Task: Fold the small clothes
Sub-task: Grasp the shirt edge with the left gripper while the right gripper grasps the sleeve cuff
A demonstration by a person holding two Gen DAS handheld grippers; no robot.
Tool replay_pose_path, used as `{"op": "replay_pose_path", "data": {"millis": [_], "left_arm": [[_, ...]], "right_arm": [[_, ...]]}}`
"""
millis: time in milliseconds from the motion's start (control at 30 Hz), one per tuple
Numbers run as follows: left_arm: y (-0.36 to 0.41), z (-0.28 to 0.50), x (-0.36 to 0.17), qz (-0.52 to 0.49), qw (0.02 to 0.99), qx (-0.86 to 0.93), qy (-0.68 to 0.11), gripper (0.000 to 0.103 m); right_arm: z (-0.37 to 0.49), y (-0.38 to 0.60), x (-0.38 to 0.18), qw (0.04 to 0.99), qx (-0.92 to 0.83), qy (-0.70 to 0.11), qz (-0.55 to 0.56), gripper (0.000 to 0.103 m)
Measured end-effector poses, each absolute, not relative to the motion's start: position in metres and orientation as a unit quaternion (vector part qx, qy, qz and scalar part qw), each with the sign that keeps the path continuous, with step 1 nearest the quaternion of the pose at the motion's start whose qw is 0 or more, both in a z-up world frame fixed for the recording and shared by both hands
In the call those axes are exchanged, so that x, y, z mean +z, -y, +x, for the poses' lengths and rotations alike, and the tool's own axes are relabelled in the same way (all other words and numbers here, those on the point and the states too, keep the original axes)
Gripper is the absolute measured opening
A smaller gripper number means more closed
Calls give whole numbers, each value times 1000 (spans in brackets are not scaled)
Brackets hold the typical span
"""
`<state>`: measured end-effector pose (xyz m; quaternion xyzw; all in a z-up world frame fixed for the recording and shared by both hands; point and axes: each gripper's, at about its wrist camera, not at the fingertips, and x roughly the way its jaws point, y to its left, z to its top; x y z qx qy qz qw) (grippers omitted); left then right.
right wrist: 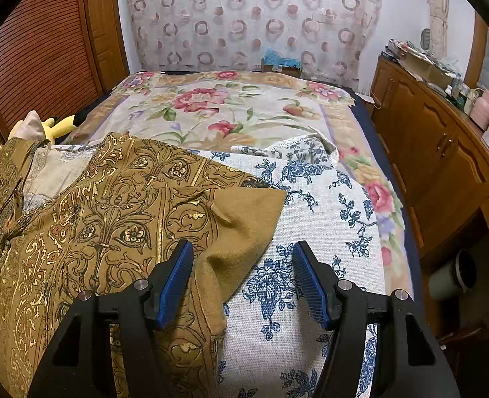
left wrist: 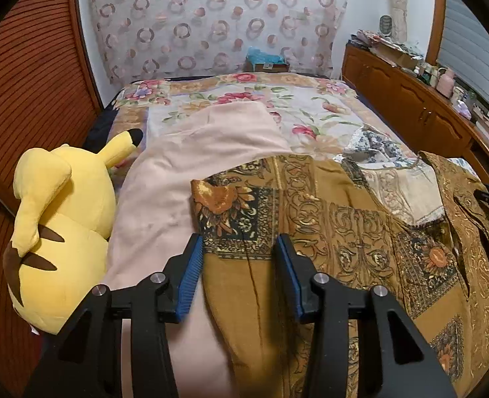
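A mustard-brown garment (left wrist: 344, 225) with gold and black floral print lies spread on the bed, its plain mustard edge toward me. My left gripper (left wrist: 239, 245) stands open over that edge, where it meets a pale pink cloth (left wrist: 165, 192); the fabric lies flat between the blue pads (left wrist: 191, 265) without being pinched. In the right wrist view the same garment (right wrist: 111, 205) ends in a plain mustard sleeve corner (right wrist: 244, 222). My right gripper (right wrist: 243, 248) is open around that corner, which lies close to the left pad. Beneath it is a white cloth with blue flowers (right wrist: 311, 232).
A yellow plush toy (left wrist: 62, 205) sits at the bed's left side beside a slatted wooden door (left wrist: 29, 83). A flowered bedspread (right wrist: 211, 106) covers the far half of the bed. A wooden cabinet (right wrist: 443, 152) with clutter on top runs along the right, a mug (right wrist: 453, 278) below it.
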<state>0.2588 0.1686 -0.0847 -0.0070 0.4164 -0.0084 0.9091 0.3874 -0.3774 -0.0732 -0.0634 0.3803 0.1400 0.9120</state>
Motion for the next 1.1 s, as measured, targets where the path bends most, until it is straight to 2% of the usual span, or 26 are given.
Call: {"op": "replay_pose_path", "data": {"millis": [100, 167, 267, 333, 400, 433, 467, 500, 667, 800, 1100], "left_arm": [[-172, 260, -86, -19, 908, -15, -419, 43], [-174, 259, -85, -33, 908, -27, -416, 16], [-175, 256, -82, -43, 909, -29, -413, 6], [-172, 253, -78, -40, 912, -31, -407, 4], [-168, 248, -73, -37, 915, -34, -401, 3], [-166, 245, -70, -34, 917, -36, -396, 3], [-163, 241, -66, -33, 920, -38, -389, 3], [-162, 237, -64, -33, 922, -41, -384, 2], [-150, 216, -47, -28, 933, -53, -355, 2], [-134, 201, -50, -2, 933, -56, -355, 2], [-126, 153, -36, -11, 945, -62, -321, 2]], "right_arm": [[388, 377, -73, 912, 140, -380, -63, 64], [388, 377, -73, 912, 140, -380, -64, 64], [388, 377, -74, 912, 139, -380, -65, 64], [387, 376, -73, 911, 152, -377, -65, 54], [384, 370, -73, 909, 169, -374, -73, 31], [383, 367, -72, 907, 173, -376, -76, 26], [382, 364, -71, 906, 176, -378, -80, 15], [380, 361, -69, 906, 176, -377, -83, 10], [360, 359, -51, 918, 187, -341, -78, 5], [335, 362, -32, 930, 193, -306, -65, 4], [274, 365, -24, 941, 197, -266, -67, 4]]}}
